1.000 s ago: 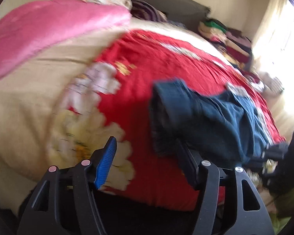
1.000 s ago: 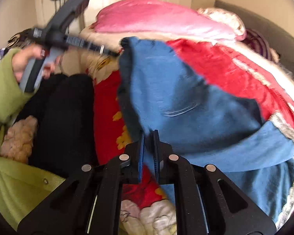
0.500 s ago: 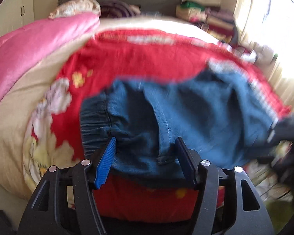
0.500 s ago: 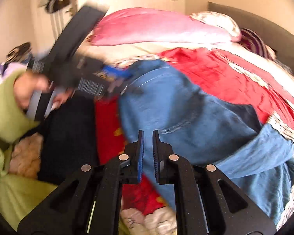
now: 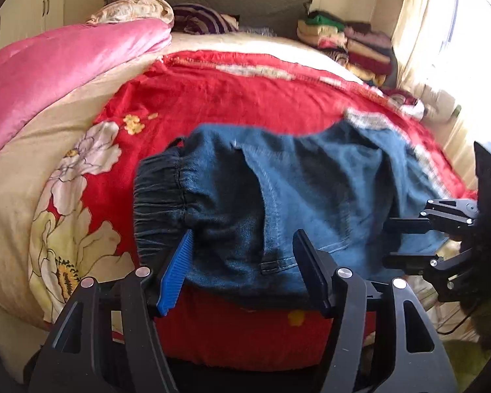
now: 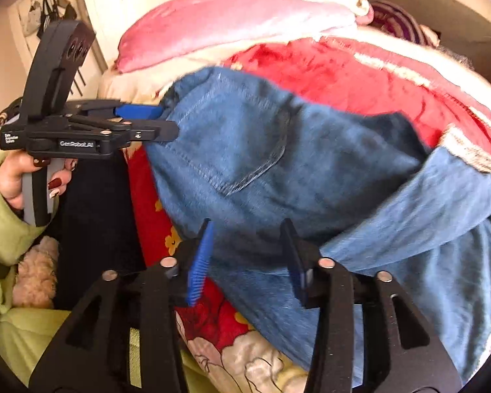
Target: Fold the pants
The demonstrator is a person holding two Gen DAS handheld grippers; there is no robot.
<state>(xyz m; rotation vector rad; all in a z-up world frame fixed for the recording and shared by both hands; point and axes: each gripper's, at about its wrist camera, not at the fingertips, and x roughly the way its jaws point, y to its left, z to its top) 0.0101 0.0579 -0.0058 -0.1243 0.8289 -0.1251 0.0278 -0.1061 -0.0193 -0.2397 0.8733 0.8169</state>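
Blue denim pants (image 5: 311, 190) lie bunched on the red floral bedspread (image 5: 232, 98), with the dark elastic waistband (image 5: 160, 196) at the left. My left gripper (image 5: 245, 262) is open, its jaws either side of the pants' near edge by the waistband. It also shows in the right wrist view (image 6: 160, 121). My right gripper (image 6: 247, 255) is open, its jaws astride the pants' (image 6: 278, 163) near edge. It shows at the right of the left wrist view (image 5: 389, 242).
A pink quilt (image 5: 55, 65) lies along the bed's left side. Pillows (image 5: 131, 9) and stacked folded clothes (image 5: 350, 49) sit near the headboard. A bright window is at the right. The person's green sleeve (image 6: 3, 216) and dark trousers are beside the bed.
My right gripper has opened and let go of the pants. The pants have dropped onto the bed. My left gripper has moved in over the waistband edge.
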